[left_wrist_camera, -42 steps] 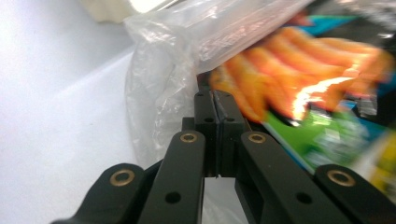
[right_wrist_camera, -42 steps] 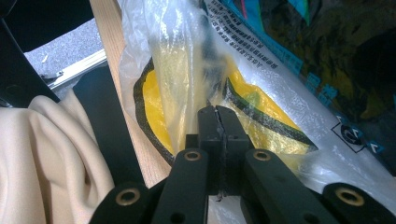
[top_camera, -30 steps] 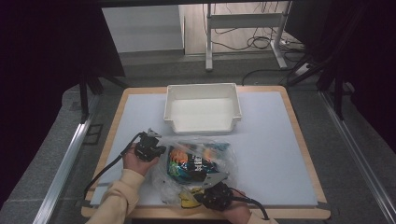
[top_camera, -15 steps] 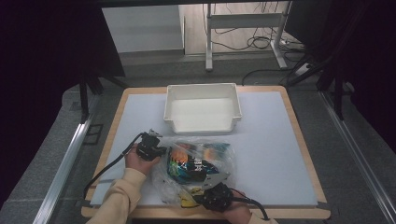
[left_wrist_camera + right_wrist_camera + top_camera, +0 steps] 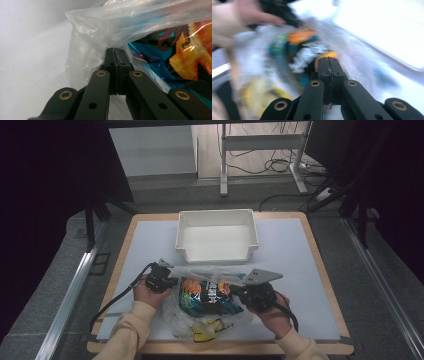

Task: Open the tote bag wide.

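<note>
A clear plastic bag (image 5: 210, 317) full of colourful snack packets (image 5: 207, 295) lies on the near half of the table. My left gripper (image 5: 170, 281) is at the bag's left edge, and the left gripper view shows it (image 5: 114, 50) shut on a fold of the clear film (image 5: 95, 32), beside an orange and blue packet (image 5: 190, 50). At the bag's right side sits my right gripper (image 5: 240, 292). Its view is blurred by motion, with the gripper (image 5: 327, 58) shut, pointing at the packets (image 5: 299, 37); nothing visible is held.
A white bin (image 5: 216, 254) stands empty just beyond the bag, at the middle of the pale mat (image 5: 295, 250). The wooden table edge (image 5: 322, 265) frames the mat. The other hand (image 5: 242, 15) shows far off in the right gripper view.
My right gripper has swung from the bag's near edge up to its right side. The bag has spread and shifted a little; the left gripper has kept its hold.
</note>
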`<move>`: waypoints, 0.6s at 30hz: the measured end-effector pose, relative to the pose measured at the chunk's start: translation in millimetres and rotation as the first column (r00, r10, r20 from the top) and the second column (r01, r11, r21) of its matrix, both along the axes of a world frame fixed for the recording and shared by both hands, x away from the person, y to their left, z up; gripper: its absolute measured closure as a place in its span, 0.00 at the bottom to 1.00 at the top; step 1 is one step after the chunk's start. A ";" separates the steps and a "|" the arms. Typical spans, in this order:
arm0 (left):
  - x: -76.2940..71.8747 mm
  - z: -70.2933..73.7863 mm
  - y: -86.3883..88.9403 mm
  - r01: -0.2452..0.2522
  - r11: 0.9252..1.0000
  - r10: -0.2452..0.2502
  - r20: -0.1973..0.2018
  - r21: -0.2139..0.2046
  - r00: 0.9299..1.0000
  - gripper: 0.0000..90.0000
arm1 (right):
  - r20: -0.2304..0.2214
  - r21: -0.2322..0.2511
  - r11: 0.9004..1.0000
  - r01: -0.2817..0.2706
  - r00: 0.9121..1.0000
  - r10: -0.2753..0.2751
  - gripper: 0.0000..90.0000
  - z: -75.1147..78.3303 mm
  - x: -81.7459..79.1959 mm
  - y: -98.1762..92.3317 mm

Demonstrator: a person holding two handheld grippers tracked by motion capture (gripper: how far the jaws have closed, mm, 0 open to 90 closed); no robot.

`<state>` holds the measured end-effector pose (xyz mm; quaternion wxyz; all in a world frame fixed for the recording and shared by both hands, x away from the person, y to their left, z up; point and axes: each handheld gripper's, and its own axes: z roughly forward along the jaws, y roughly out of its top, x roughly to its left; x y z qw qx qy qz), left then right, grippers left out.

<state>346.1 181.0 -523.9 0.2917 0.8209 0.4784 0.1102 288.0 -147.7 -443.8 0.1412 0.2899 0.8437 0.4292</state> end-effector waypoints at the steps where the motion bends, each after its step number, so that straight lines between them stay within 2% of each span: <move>1: -0.2 0.2 -0.1 -0.003 1.000 0.003 0.001 -0.001 1.000 1.00 | -0.005 -0.019 1.000 0.013 1.000 -0.013 0.98 -2.8 4.7 -2.4; 3: -0.4 0.2 -0.1 -0.004 1.000 0.004 0.004 -0.002 1.000 1.00 | -0.010 -0.062 0.997 0.047 0.999 -0.048 0.98 -10.1 11.6 -5.1; 6: -0.9 0.3 -0.4 -0.006 1.000 0.006 0.008 -0.003 1.000 1.00 | -0.003 -0.093 0.991 0.094 0.996 -0.094 0.98 -17.8 20.5 -10.0; 8: -1.0 0.4 -0.4 -0.007 1.000 0.007 0.010 -0.003 1.000 1.00 | -0.026 -0.083 0.992 0.090 0.995 -0.093 0.98 -20.6 24.4 -11.9; 12: -1.4 0.4 -0.6 -0.008 1.000 0.008 0.015 -0.003 1.000 1.00 | -0.026 -0.108 0.988 0.109 0.993 -0.112 0.98 -24.4 31.2 -12.1; 16: -2.3 0.4 -1.2 -0.009 1.000 0.010 0.025 -0.009 1.000 1.00 | -0.052 -0.088 0.982 0.169 0.983 -0.174 0.98 -34.4 48.1 -21.6; 18: -2.1 0.5 -1.0 -0.007 1.000 0.007 0.025 -0.008 1.000 1.00 | -0.070 -0.085 0.980 0.179 0.980 -0.186 0.98 -40.9 54.2 -24.1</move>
